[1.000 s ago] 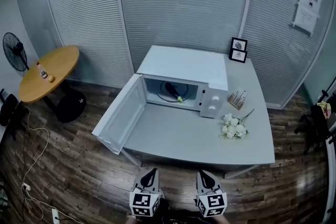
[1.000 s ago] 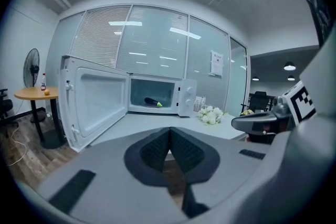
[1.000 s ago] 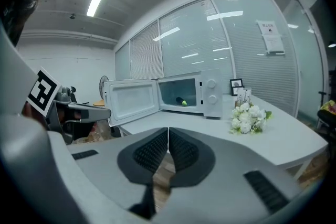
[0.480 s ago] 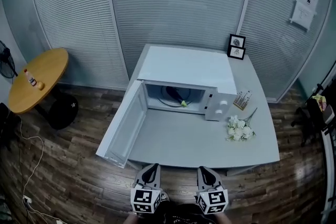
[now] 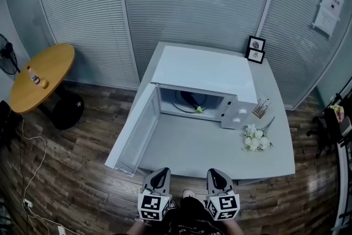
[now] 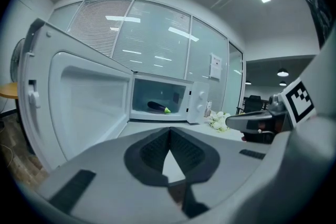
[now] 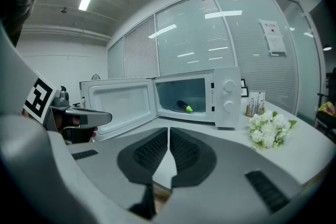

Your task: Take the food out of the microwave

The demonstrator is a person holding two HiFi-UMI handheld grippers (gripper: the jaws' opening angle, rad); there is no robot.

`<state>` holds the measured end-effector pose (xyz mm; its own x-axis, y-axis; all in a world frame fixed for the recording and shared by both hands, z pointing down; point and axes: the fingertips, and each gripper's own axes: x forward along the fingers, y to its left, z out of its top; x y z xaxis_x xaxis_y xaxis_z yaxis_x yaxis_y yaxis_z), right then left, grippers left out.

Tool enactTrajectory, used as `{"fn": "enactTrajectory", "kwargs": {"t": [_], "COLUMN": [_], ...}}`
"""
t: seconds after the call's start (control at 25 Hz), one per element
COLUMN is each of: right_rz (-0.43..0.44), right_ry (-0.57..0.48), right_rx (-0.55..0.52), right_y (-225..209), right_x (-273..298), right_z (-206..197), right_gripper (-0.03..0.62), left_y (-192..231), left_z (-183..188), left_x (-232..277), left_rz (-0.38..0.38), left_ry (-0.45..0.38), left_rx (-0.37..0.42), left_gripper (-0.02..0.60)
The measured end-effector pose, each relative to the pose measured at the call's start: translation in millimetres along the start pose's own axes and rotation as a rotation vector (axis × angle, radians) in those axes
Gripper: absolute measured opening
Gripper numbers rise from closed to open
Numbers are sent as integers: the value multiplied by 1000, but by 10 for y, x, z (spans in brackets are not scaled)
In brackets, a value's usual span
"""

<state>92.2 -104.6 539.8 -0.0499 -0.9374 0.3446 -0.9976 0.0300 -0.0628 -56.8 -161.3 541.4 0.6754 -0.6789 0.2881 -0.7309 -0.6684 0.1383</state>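
A white microwave (image 5: 204, 72) stands on the grey table (image 5: 198, 154) with its door (image 5: 135, 128) swung wide open to the left. Inside lies a dark eggplant with a green end (image 5: 193, 103), also visible in the left gripper view (image 6: 157, 107) and the right gripper view (image 7: 184, 106). My left gripper (image 5: 160, 175) and right gripper (image 5: 215, 174) hover side by side just short of the table's near edge, both shut and empty. They point toward the microwave, well away from it. The jaws meet in the left gripper view (image 6: 169, 129) and in the right gripper view (image 7: 168, 129).
White flowers (image 5: 256, 138) lie right of the microwave, beside a small holder (image 5: 260, 108). Two framed pictures (image 5: 255, 48) stand at the table's back. A round wooden table (image 5: 43, 75) with a bottle and a fan (image 5: 6, 51) are at left. A cable runs over the floor.
Both grippers have moved forward toward the table's near edge, still shut. The microwave and table now sit a little lower and to the right in the head view.
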Motion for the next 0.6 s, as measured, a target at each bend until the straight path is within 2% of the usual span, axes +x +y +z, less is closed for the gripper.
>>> {"fn": "enactTrajectory", "kwargs": {"t": [0.6], "right_rz": [64], "right_ry": [-37], "right_rx": [-33], "right_y": [-202], "right_x": [556], "right_z": [476], "right_gripper": [7], "left_y": [129], "left_z": [167], "left_x": [246], "left_rz": [65], "left_ry": [6], "left_rx": [-20], "left_gripper": [8]}}
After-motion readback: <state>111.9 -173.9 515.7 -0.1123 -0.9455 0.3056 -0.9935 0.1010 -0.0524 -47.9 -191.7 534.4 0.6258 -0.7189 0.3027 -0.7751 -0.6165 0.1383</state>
